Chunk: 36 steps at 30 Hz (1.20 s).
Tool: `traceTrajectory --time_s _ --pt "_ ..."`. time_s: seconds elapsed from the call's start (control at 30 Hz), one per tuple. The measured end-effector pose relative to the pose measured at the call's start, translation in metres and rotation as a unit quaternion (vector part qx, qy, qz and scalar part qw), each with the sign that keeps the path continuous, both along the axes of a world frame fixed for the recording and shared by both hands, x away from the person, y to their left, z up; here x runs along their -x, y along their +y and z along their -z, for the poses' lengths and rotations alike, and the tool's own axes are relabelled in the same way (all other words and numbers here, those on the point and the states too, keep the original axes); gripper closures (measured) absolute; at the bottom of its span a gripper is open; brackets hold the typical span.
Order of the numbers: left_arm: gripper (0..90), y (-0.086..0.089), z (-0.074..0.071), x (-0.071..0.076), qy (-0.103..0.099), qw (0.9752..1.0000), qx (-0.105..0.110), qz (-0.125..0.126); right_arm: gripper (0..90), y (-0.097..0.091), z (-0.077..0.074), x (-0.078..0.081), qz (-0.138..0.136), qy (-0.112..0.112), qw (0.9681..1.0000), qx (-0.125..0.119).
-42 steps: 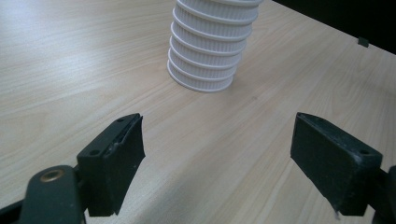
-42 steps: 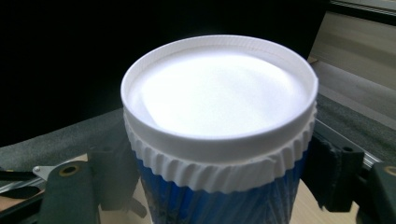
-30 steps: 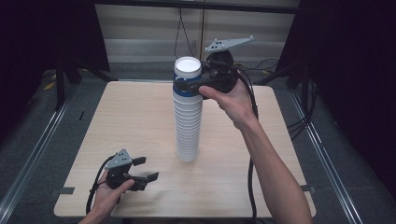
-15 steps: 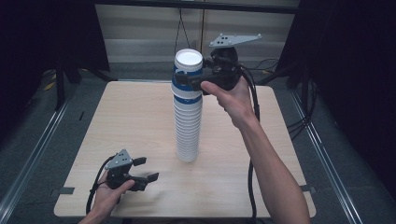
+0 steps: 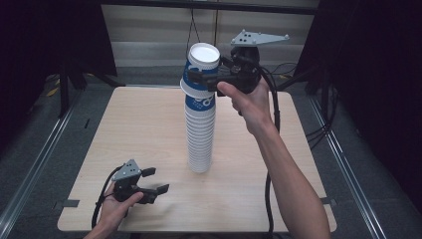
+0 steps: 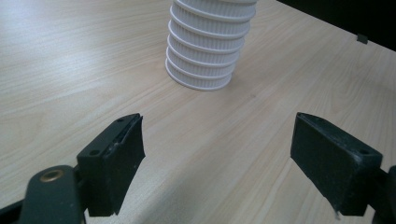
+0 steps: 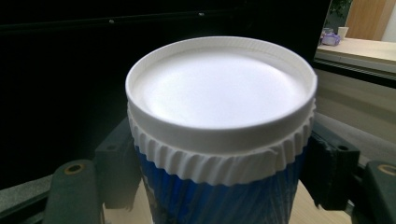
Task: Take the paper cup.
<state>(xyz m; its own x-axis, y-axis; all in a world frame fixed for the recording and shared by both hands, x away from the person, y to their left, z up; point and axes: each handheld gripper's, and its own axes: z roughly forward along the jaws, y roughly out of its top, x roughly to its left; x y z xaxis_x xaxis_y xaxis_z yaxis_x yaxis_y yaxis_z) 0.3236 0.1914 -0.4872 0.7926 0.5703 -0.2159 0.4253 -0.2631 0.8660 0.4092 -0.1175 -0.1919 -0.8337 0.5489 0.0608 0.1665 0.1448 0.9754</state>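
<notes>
Each black gripper (image 5: 149,184) carries a grey three-cornered plate (image 5: 259,38) and a trailing black cable (image 5: 269,199).

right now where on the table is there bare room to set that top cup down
Bare wood on the table left of the cup stack, and between the stack and the right edge. The near-left corner is crowded by the left claw. The right claw grips the top cup.

Pale wooden table (image 5: 149,124), grey floor (image 5: 35,139), dark curtains (image 5: 45,40) around.

the tall cup stack (image 5: 200,124) alone blocks the table (image 5: 149,129) centre; bare wood all round it leaves free passage.
</notes>
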Motion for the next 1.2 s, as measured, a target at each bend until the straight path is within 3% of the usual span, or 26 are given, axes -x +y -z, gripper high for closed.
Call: traceTrajectory --time_s 0.63,0.8,1.07,1.2 --pt "17.4 0.0 0.0 0.0 -0.006 0.9999 0.001 0.008 25.5 -0.016 -0.008 0.011 0.012 -0.022 0.9987 -0.045" --pt "17.5 -0.001 0.0 0.001 -0.007 0.9999 0.002 0.015 25.5 -0.029 -0.003 0.012 0.024 -0.019 0.9972 -0.069" --pt "17.6 -0.002 0.0 0.0 -0.005 0.9999 -0.001 0.012 25.5 -0.051 -0.007 0.02 0.035 -0.023 0.9944 -0.097" --pt "17.6 -0.003 0.001 0.0 -0.002 0.9999 -0.001 0.014 25.6 -0.062 -0.004 0.027 0.043 -0.026 0.9937 -0.1"
